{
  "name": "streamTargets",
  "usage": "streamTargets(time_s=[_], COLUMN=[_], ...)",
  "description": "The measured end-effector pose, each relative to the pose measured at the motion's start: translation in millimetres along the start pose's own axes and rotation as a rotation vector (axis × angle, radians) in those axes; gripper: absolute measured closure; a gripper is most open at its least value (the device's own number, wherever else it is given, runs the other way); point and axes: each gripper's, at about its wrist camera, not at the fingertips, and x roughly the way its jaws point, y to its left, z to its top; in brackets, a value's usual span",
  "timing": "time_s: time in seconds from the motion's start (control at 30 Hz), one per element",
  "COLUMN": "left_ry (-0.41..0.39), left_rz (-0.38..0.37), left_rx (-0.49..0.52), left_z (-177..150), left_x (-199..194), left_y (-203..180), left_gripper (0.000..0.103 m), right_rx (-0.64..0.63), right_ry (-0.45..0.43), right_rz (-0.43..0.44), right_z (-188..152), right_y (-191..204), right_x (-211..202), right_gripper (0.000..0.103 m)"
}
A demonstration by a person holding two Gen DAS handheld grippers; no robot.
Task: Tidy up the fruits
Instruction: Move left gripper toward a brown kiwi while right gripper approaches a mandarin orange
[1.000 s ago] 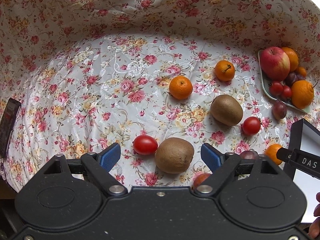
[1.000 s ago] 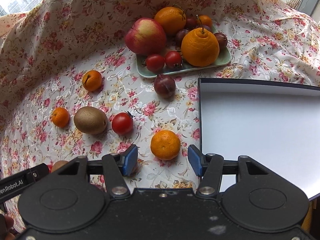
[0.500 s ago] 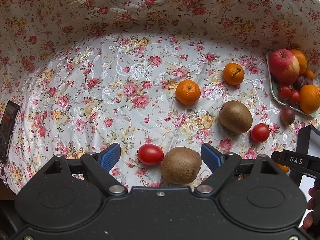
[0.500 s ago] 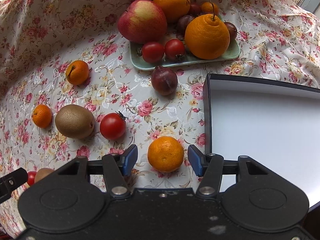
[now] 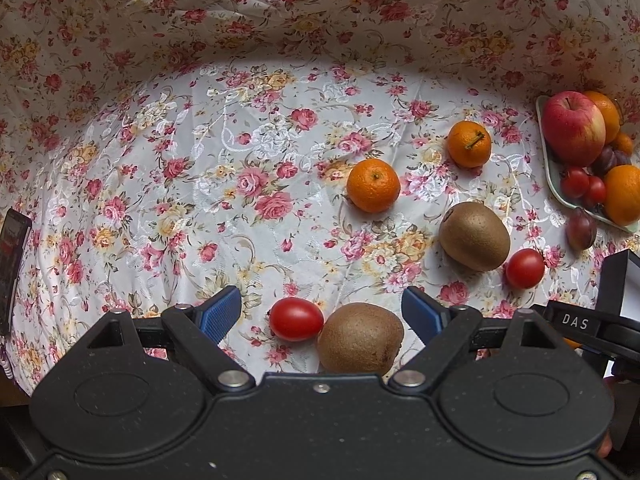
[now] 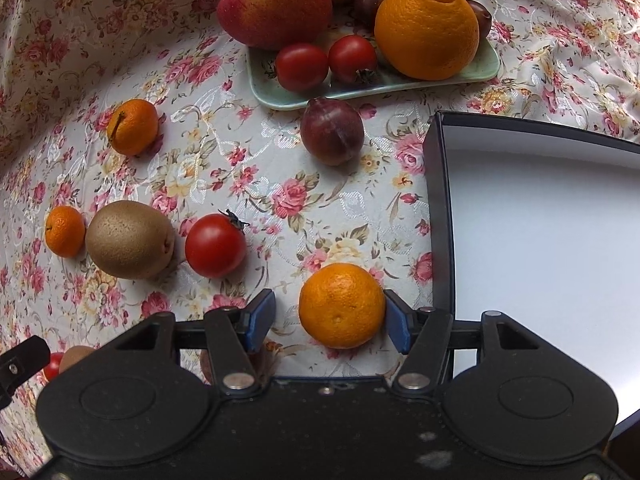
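Note:
My left gripper (image 5: 320, 312) is open and points down at the floral cloth, with a red tomato (image 5: 296, 319) and a brown kiwi (image 5: 360, 338) side by side between its blue fingers. My right gripper (image 6: 328, 316) hangs low over a mandarin (image 6: 340, 306), which sits between the fingers. Its jaws are opening: the right pad (image 6: 394, 320) is at the fruit's skin and the left pad (image 6: 260, 316) stands clear of it. A second kiwi (image 6: 130, 239), a tomato (image 6: 216, 245), two mandarins (image 6: 134, 126) (image 6: 64, 231) and a plum (image 6: 332, 131) lie loose on the cloth.
A pale green plate (image 6: 280, 98) at the back holds an apple (image 6: 276, 0), a large orange (image 6: 428, 30), tomatoes and plums. A dark box with a white inside (image 6: 540, 240) stands right of the mandarin. The cloth (image 5: 200, 200) rises in folds behind. A dark object (image 5: 12, 268) lies at the left edge.
The right gripper has sunk toward the mandarin, which now sits between its fingers, and its jaws have widened. The left gripper has edged forward over the tomato and kiwi.

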Motion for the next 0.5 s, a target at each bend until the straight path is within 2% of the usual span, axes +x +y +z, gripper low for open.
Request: streamTargets(time_s=[0.23,0.5], left_ry=[0.003,-0.001], left_rz=[-0.002,-0.004], left_rx=[-0.007,-0.007], left_z=[-0.5,-0.3], left_x=[0.1,-1.0], left_y=[1.3,0.9], left_gripper=[0.015,0.015], right_rx=[-0.042,-0.042], right_ry=[-0.014,-0.023], right_rz=[-0.041,-0.036], right_z=[-6.2,-11.4], right_y=[11.2,12.2], right_x=[2.7,2.5], right_gripper=[0.029,0.026])
